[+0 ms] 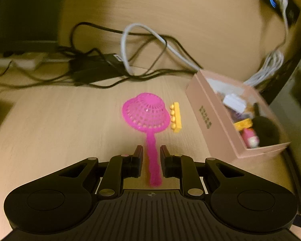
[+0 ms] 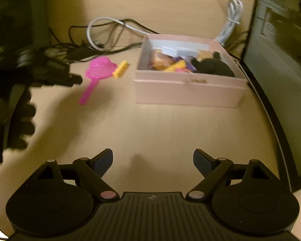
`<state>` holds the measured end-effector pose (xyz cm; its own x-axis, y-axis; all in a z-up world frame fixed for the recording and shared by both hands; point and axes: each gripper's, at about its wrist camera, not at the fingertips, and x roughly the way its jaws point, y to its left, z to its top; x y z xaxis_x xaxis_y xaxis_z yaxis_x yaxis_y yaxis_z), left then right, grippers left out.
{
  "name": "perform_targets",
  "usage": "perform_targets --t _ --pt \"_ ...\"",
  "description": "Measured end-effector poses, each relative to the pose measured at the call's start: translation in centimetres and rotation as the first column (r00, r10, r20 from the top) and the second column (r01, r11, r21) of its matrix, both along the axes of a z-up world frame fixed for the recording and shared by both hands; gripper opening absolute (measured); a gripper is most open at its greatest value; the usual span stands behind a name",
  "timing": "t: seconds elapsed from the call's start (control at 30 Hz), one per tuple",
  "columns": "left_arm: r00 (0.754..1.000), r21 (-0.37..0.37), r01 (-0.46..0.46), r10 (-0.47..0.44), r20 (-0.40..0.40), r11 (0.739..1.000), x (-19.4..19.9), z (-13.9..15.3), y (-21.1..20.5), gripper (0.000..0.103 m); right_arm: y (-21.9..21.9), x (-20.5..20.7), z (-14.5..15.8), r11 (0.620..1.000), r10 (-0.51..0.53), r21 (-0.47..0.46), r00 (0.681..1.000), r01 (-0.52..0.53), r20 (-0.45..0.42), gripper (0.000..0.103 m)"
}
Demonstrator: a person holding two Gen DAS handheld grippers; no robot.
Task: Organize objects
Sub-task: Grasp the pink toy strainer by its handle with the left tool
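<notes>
While pink strainer point(image 1: 146, 112) lay on worktop point(image 1: 70, 120) beside yellow brick point(image 1: 175, 117), left hand-held gripper point(image 1: 151, 154) straddled handle, nearly closed, contact unclear; right hand-held gripper point(image 2: 152, 158) spread, empty.

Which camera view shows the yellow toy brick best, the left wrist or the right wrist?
The left wrist view. There the yellow brick is near and fairly sharp, its row of studs visible, lying beside the pink strainer. The right wrist view shows it farther off, small and blurred, between strainer and box.
</notes>
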<state>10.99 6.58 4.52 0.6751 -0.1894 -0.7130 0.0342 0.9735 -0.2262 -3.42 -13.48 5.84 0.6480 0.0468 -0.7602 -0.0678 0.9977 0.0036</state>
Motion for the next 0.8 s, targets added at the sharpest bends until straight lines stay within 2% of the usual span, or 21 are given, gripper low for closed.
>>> perform_targets --t 0.1,0.3,0.53,0.67,0.73,0.8 --pt "1.0 0.077 -0.009 0.011 -0.028 0.997 2.1 -1.2 -1.3 0.02 -1.2 -0.6 -0.2 1.0 -0.019 0.015 1.0 0.019 -0.008 0.088" --pt "0.999 0.105 -0.025 0.028 -0.03 0.994 4.1 -2.1 -1.6 0.02 -2.5 -1.6 -0.4 1.0 -0.017 0.004 1.0 0.017 0.0 0.091" --pt "1.0 0.157 -0.013 0.014 -0.004 0.987 4.1 -2.4 -2.6 0.021 -3.4 -1.3 -1.0 1.0 -0.017 0.017 1.0 0.017 -0.026 0.095" --pt "1.0 0.197 0.008 -0.008 0.0 0.98 4.0 -2.4 -3.3 0.023 -2.6 -0.5 -0.7 1.0 0.006 0.013 1.0 -0.005 -0.013 0.095" --pt "1.0 0.197 0.008 -0.009 0.001 0.98 4.0 -2.4 -3.2 0.021 -2.2 -0.4 -0.3 1.0 0.022 0.005 1.0 -0.022 0.003 0.095" --pt "1.0 0.165 0.0 0.003 -0.013 0.986 4.1 -2.3 -2.4 0.016 -1.8 -0.6 0.0 0.999 0.037 -0.001 0.999 -0.037 0.017 0.097"
